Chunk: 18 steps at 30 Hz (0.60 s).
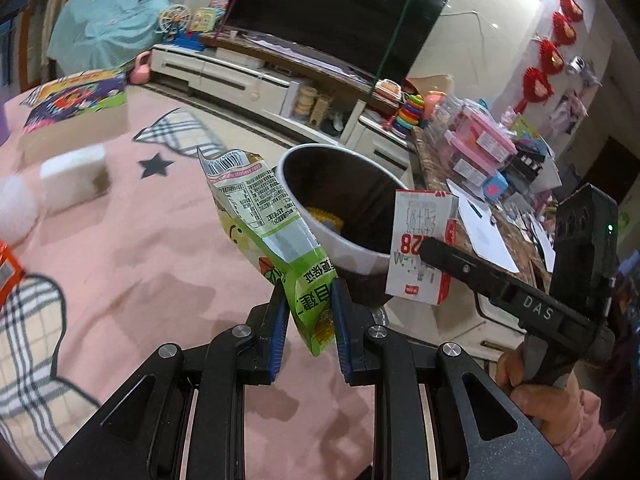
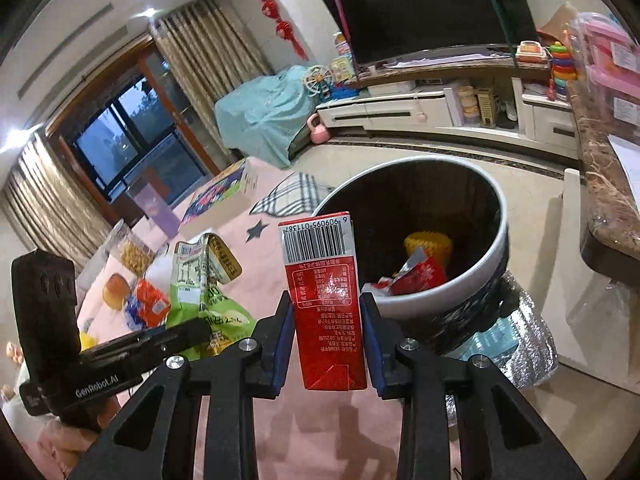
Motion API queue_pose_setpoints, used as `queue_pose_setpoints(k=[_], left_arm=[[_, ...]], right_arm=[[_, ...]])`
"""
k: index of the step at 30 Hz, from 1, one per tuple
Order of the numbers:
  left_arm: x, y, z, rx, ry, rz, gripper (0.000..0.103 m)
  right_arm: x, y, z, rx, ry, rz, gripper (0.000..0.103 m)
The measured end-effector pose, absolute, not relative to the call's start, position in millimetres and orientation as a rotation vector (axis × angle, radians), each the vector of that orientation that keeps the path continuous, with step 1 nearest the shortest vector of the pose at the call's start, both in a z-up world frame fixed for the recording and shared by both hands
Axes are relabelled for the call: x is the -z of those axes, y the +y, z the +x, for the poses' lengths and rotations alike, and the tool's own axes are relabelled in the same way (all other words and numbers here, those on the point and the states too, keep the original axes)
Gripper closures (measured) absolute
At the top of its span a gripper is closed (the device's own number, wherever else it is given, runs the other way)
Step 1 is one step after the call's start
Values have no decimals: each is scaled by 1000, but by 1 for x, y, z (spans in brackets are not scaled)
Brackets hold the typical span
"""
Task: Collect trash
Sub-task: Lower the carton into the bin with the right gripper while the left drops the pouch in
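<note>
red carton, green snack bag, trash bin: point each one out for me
red carton (image 2: pixel 326 304), right wrist view, middle of its printed front face
green snack bag (image 1: pixel 264 224), left wrist view, its label panel
trash bin (image 2: pixel 472 280), right wrist view, white rim on the near side

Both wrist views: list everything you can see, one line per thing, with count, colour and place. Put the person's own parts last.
Snack bag: one, green and white, held in the left gripper.
Carton: one, red and white, held in the right gripper.
Trash bin: one, white rim, dark inside, on the floor ahead; red wrapper and a yellow item inside.
Rug: one, pink with plaid patches and a star, under the grippers.
Television: one, black, on the white stand.
Toy box: one, multicoloured, on the rug.
Marble counter: one, brown, beside the bin.
Left gripper: black with blue pads, shut on the bag.
Right gripper: black with blue pads, shut on the carton.
Hand: one, gripping the right gripper's handle.
</note>
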<state>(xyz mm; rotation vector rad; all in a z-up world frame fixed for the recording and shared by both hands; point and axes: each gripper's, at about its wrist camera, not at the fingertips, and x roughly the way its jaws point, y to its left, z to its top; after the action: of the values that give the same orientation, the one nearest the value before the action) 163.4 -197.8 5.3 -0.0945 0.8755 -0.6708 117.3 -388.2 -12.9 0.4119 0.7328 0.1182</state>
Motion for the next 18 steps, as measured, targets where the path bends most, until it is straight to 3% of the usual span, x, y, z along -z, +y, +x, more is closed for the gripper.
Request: queue_pose_setpoints(k=[18], left_arm=[[-19,-267,200,737,872,-15,84]], right_arm=[[8,-436,156,-67,710,469,71]])
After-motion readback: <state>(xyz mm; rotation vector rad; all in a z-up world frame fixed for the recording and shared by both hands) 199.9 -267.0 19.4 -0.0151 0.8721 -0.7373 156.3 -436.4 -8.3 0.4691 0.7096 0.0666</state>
